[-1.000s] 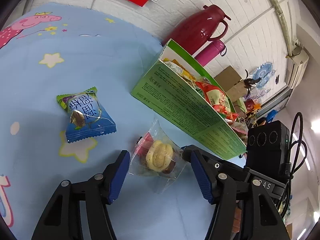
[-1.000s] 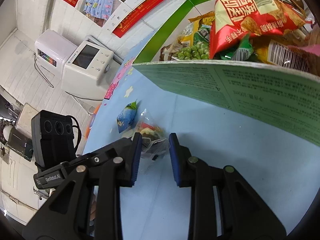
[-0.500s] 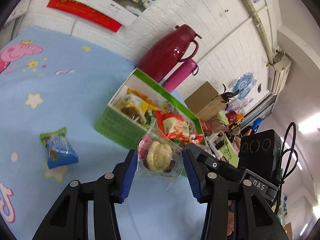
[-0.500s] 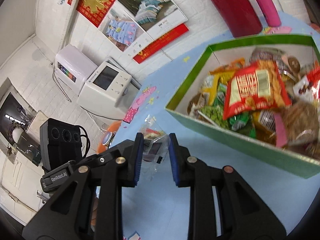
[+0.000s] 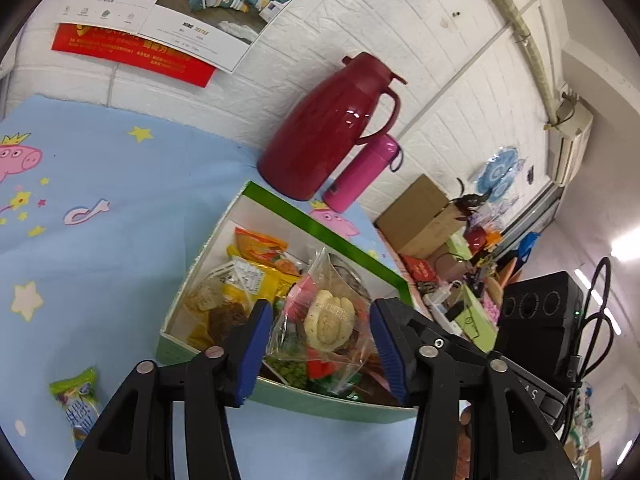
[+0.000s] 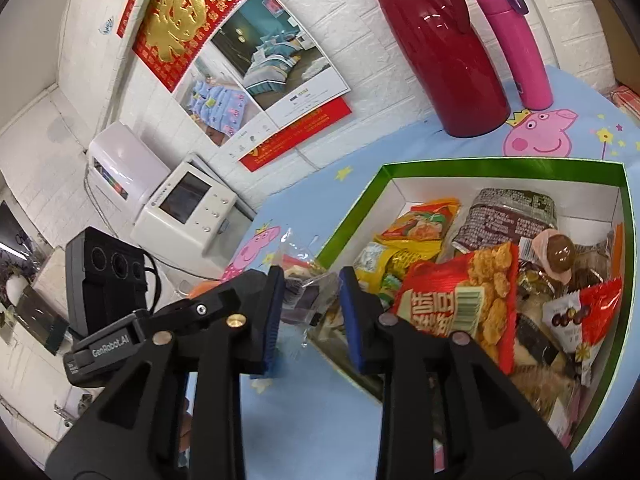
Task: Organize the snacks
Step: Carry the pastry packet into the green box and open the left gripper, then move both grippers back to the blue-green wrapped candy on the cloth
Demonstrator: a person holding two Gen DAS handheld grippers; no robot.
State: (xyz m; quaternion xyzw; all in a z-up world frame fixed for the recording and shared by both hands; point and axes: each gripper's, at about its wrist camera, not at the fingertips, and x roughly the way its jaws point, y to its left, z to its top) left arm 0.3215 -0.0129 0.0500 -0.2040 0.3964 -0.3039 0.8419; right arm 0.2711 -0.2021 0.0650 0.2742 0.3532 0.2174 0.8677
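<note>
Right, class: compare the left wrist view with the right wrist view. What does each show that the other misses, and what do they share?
Left wrist only: a blue-green candy packet on the blue cloth. Right wrist only: a white machine with a screen and a red-and-gold wall hanging. Both: the green snack box, maroon jug, pink bottle and the clear pastry packet in the left tongs.

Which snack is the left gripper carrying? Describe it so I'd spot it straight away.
Find the green-rimmed snack box before the dark red jug. Above its near edge, the left gripper holds a clear packet. Unlike the printed bags below, it is see-through, showing a pale ridged biscuit.
</note>
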